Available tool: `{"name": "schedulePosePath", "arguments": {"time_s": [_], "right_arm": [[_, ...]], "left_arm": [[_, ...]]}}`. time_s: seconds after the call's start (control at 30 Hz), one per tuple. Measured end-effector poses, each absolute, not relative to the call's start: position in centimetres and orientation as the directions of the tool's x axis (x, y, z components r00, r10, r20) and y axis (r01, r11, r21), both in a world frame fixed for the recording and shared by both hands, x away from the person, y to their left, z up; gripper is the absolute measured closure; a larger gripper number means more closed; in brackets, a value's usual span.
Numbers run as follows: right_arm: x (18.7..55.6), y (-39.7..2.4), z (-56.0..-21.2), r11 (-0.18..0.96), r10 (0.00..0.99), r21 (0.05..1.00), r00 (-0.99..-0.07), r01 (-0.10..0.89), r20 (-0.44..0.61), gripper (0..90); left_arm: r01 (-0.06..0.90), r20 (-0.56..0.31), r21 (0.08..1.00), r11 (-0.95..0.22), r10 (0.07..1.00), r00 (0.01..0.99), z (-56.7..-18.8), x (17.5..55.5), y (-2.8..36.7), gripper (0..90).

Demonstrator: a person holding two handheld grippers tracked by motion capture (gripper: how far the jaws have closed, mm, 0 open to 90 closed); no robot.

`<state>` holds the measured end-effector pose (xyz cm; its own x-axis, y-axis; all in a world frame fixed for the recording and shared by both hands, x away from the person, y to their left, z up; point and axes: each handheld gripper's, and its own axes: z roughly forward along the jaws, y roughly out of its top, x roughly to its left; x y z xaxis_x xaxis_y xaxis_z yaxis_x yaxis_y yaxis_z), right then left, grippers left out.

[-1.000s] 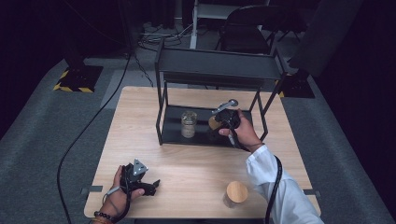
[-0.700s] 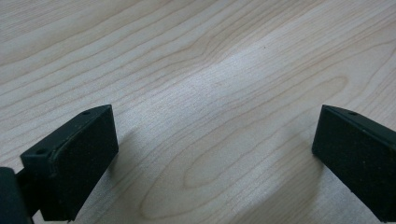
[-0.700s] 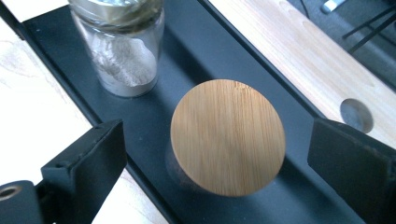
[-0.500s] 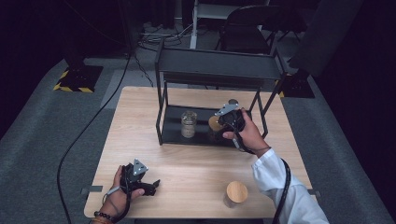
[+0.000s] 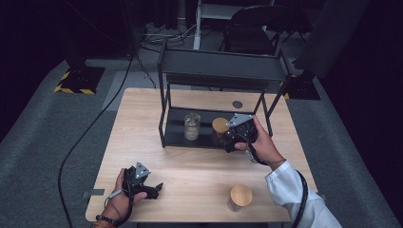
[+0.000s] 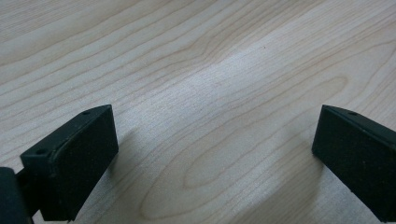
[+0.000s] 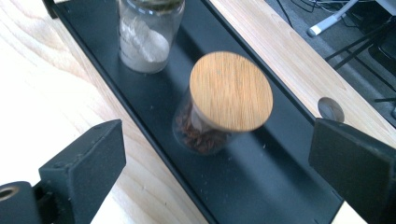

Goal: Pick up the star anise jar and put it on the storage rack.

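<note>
The right claw point(image 5: 229, 142) stands wide open and holds nothing. It hovers at the front edge of the black shelf tray point(image 7: 280, 177). Just beyond its jaws, the jar with the wooden lid point(image 7: 224, 100) stands on this tray, free of both pads, with open room on each side of it. Farther beyond the claw, a second jar of clear glass point(image 7: 147, 39) stands on the same tray, near the first one but apart. Above the claw is the top board of the black rack point(image 5: 223, 64), and a rack post point(image 5: 267, 114) stands close to the hand, so the room for moving is narrow there. Behind this claw, near the front edge of the surface point(image 5: 199, 168), another jar with wooden lid point(image 5: 240, 197) stands alone.

The left claw point(image 5: 154, 187) rests low on the surface, also wide open and empty, with only bare wood between its pads point(image 6: 74, 163).
</note>
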<state>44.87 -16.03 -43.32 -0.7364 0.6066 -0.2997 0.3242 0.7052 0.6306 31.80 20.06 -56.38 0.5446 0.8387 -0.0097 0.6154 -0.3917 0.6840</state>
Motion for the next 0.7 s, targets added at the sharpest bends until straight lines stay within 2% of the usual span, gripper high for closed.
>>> {"name": "schedulePosePath", "arguments": {"time_s": [0.7], "right_arm": [[41.0,-18.8,-45.2,0.747,0.556,0.597,-0.767,0.294,-0.318,3.8]], "left_arm": [[0.616,-0.011,0.684,-0.391,0.839,0.544,-56.4,31.8,20.1,0.0]]}}
